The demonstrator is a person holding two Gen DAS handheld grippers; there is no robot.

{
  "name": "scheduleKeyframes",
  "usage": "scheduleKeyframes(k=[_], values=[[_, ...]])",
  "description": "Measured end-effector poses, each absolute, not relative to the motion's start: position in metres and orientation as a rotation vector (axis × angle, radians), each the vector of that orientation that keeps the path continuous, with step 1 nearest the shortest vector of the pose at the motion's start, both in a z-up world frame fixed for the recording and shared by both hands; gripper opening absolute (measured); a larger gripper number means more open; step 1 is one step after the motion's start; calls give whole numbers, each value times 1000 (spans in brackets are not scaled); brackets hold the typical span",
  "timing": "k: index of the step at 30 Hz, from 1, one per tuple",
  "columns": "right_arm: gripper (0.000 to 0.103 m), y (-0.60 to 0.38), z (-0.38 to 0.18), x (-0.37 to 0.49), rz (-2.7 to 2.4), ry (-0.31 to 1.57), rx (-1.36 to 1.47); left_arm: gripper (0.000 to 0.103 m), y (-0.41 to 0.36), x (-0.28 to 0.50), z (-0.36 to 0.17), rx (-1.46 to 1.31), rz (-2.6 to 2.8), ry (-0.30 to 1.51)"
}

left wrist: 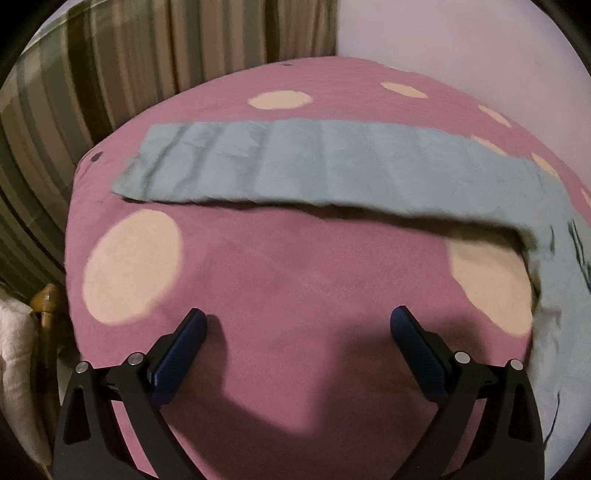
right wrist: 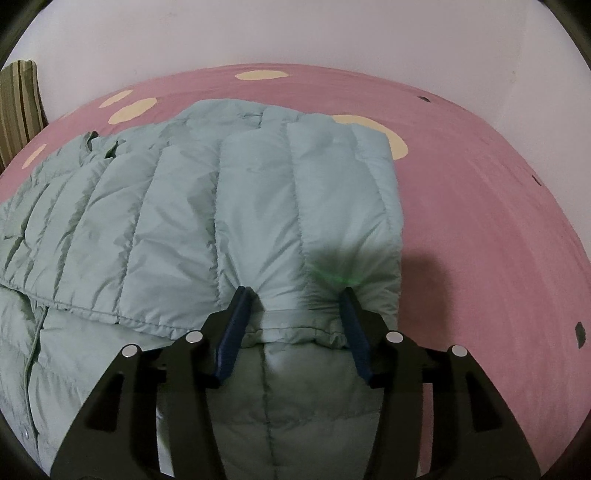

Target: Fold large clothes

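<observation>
A pale blue-green quilted puffer jacket (right wrist: 166, 206) lies on the pink bed cover (right wrist: 480, 221). In the right wrist view one sleeve (right wrist: 325, 206) is folded across the jacket's body, its cuff towards me. My right gripper (right wrist: 295, 295) is open, its fingertips resting on the cuff end of that sleeve, one each side. In the left wrist view the other sleeve (left wrist: 295, 166) lies stretched out flat across the bed, and the body runs down the right edge (left wrist: 565, 295). My left gripper (left wrist: 299, 317) is open and empty over bare bed cover, short of the sleeve.
The pink cover has cream dots (left wrist: 133, 266). Striped curtains (left wrist: 110, 74) hang at the back left, a plain wall (right wrist: 295, 33) runs behind the bed. A wicker chair with white cloth (left wrist: 22, 350) stands beside the bed's left edge.
</observation>
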State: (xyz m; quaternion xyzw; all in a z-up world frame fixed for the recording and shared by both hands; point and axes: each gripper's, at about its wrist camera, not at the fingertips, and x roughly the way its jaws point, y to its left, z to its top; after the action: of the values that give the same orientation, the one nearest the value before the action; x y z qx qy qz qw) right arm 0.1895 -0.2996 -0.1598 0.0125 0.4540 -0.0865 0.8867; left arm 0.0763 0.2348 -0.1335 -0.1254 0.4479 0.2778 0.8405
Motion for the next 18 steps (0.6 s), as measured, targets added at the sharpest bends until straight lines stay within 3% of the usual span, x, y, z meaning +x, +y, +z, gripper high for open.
scheduleKeyframes(k=[10,14,16,17,18], values=[[55,-299,-160,189,-195,941,17,97,398,75,-130,-502,677,905],[55,-298,-161,190,-202,942,6,97,421,87,-130,-483,660,888],[56,-298,-161,190,-205,942,1,86,424,95,-130,-467,649,884],[56,-298,-161,190,-207,942,-2,72,426,98,-131,-458,651,880],[56,-298,-161,190,-209,942,-3,68,428,100,-131,-463,647,876]])
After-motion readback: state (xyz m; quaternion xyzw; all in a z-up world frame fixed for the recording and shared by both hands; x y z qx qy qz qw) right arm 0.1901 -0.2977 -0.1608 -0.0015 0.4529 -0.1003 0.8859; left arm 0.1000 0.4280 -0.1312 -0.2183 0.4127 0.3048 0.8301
